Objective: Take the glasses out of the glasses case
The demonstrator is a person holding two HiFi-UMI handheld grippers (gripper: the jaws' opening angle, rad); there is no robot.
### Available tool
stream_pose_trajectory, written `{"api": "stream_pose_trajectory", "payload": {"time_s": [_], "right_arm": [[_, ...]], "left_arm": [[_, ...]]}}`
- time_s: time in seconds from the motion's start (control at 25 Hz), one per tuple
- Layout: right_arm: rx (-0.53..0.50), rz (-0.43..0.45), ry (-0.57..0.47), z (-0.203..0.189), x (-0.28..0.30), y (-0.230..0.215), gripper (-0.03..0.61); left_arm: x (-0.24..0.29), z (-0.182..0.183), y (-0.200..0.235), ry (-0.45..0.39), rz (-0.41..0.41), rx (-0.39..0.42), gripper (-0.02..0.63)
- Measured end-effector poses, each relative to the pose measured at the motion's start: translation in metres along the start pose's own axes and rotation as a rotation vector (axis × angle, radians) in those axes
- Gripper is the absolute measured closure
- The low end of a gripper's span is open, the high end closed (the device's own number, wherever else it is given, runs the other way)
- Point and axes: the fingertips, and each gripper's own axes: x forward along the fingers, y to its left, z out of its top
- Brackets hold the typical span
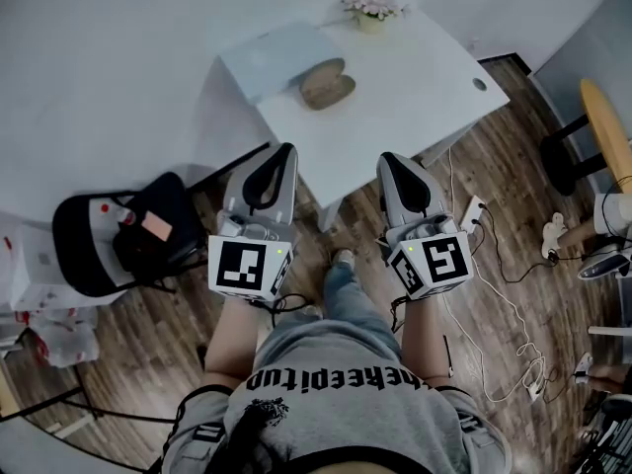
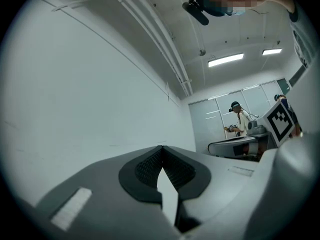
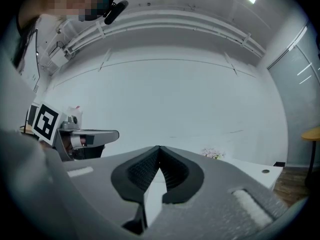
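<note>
1. Tongs, both clenched: the grey left gripper [image 2: 161, 148] and grey right gripper [image 3: 158, 147] each have their tips meeting with nothing between them.
2. Both are held short of the near edge of the white rectangular table [image 1: 425, 77], apart from it, over the wooden plank floor [image 1: 499, 196].
3. The brown oval glasses case [image 1: 327, 84] lies on the table's left part, touching a pale blue sheet [image 1: 272, 59].
4. A small pot of pink flowers [image 1: 372, 6] stands at the table's far edge.
</note>
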Motion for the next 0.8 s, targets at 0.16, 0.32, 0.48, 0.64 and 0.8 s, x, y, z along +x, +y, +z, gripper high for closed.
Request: {"api": "stream_pose_trajectory", "payload": {"time_s": [0.16,0.32,0.48,0.64,0.8], "right_arm": [[0.000,0.023,-0.007,0.003,0.032,-0.027,0.575],[-0.007,0.051,-0.005,0.008,0.058,-0.053,0.575],[-0.006,0.079,-0.005,0.008,0.081,-0.077,0.575],[0.000,0.104,-0.010,0.008,0.101,-0.099,0.575],[-0.002,0.135,-0.010,0.006,0.116,-0.116,0.575]], "left_arm": [[0.039,-0.002,0.011,-0.009,0.012,-0.001,0.594],[0.073,-0.005,0.016,-0.004,0.024,0.001,0.594],[0.105,-0.007,0.019,0.000,0.041,0.003,0.594],[0.132,-0.010,0.022,-0.001,0.058,0.012,0.594],[0.155,-0.013,0.024,-0.001,0.075,0.013,0.594]]}}
